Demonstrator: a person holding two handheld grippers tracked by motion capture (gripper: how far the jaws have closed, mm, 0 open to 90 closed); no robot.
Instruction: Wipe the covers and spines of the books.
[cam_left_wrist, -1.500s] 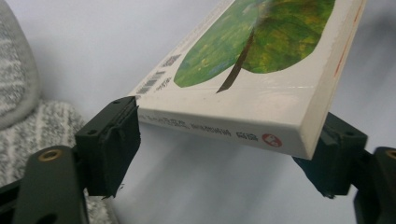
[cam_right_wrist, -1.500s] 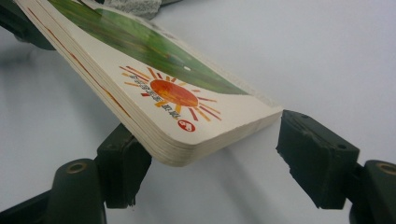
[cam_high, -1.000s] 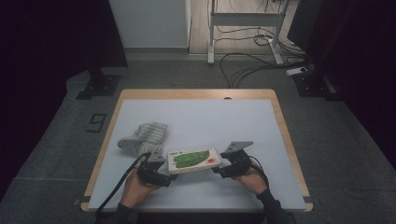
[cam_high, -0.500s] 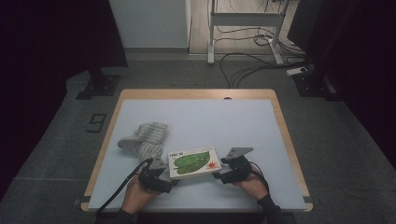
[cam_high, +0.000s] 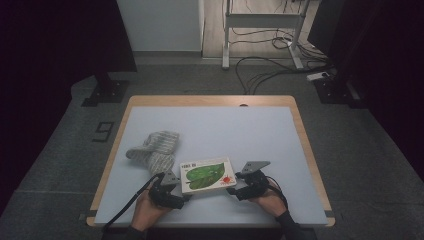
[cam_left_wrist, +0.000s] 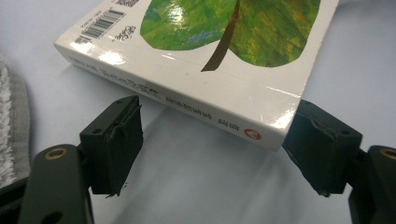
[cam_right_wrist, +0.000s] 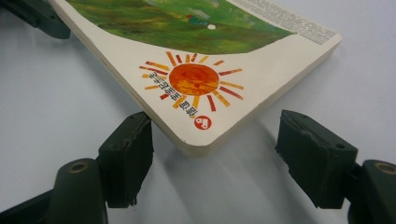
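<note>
A white board book (cam_high: 206, 174) with a green leaf and an orange sun on its cover lies on the pale table (cam_high: 225, 130) near the front edge. My left gripper (cam_high: 183, 193) is at the book's left end. In the left gripper view the book's spine (cam_left_wrist: 187, 100) lies just beyond the gap of the left gripper (cam_left_wrist: 219, 149); one pad sits beside the corner and the other stands apart. My right gripper (cam_high: 231, 187) is at the right end, where the right gripper (cam_right_wrist: 219, 158) is open with the book's sun corner (cam_right_wrist: 187, 84) just beyond its gap.
A grey knitted cloth (cam_high: 155, 150) lies bunched left of the book, close to the left gripper, and shows at the edge as the cloth (cam_left_wrist: 9, 126). Bare tabletop stretches behind and to the right. Cables (cam_high: 260, 75) and a metal frame (cam_high: 260, 20) are on the floor beyond the table.
Both hands and grippers have drawn back slightly toward the near edge, off the book's ends. The book has stayed almost where it was.
</note>
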